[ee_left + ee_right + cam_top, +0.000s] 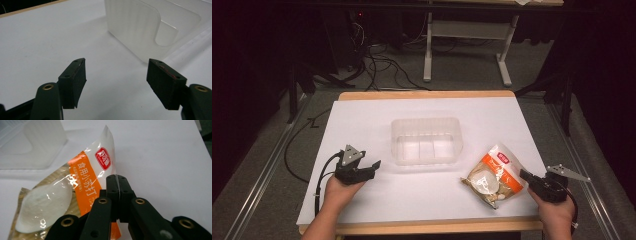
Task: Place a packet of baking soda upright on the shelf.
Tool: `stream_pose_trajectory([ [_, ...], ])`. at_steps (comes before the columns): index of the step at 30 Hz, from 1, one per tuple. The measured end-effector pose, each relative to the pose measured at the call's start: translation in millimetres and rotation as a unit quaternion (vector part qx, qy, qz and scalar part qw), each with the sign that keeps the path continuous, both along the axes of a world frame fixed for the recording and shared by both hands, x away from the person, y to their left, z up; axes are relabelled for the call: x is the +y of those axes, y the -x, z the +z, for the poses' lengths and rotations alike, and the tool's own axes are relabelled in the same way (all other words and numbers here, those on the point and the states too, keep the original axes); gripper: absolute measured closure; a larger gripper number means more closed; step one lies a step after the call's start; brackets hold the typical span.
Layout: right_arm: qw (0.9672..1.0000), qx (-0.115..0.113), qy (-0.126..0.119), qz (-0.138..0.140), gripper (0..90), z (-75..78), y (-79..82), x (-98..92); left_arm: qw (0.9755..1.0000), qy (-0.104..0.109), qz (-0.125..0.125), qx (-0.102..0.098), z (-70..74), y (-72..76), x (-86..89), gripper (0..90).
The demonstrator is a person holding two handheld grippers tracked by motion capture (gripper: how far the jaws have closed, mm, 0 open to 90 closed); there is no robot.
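High view: your right gripper (526, 176) pinches the bag's (493, 176) edge; the clear container (427, 141) sits just left of it, your left gripper (373, 165) spread nearby.

Light fell from overhead onto the white table (362, 130), which read bright and nearly washed out, while the floor and room around it sank into near black. Shadows were soft and short. Glare streaked the glossy packet (82, 185) in the right gripper view. The close black pads (75, 80) looked slightly soft, and all pictures were grainy.
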State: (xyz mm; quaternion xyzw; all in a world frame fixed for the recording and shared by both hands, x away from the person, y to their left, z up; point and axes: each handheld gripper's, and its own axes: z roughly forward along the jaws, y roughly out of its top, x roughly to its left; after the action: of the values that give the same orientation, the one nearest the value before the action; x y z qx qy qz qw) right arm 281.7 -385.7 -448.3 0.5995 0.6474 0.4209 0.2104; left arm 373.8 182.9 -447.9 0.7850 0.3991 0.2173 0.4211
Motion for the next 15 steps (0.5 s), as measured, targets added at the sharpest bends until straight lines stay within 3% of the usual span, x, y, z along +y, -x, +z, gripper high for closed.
stream_pose_trajectory([
  [6, 0.9992, -0.037, -0.002, 0.013, 90.0, 15.7, 5.9, 6.7, 1.0000, -0.001, -0.004, -0.006, 1.7, -0.5, 1.3, 32.4],
  [10, 0.9967, -0.079, 0.006, 0.014, 90.0, 32.5, 13.5, 16.1, 1.0000, 0.000, -0.006, -0.003, 1.1, -1.2, 2.2, 32.4],
  [14, 0.9945, -0.102, 0.011, 0.022, 90.0, 43.1, 17.2, 25.1, 0.9999, -0.001, -0.011, -0.010, 2.6, 1.3, 0.9, 32.4],
  [15, 0.9924, -0.118, 0.018, 0.030, 90.0, 51.9, 18.3, 32.4, 0.9999, -0.004, -0.010, -0.011, 2.5, 1.5, 0.5, 32.5],
])
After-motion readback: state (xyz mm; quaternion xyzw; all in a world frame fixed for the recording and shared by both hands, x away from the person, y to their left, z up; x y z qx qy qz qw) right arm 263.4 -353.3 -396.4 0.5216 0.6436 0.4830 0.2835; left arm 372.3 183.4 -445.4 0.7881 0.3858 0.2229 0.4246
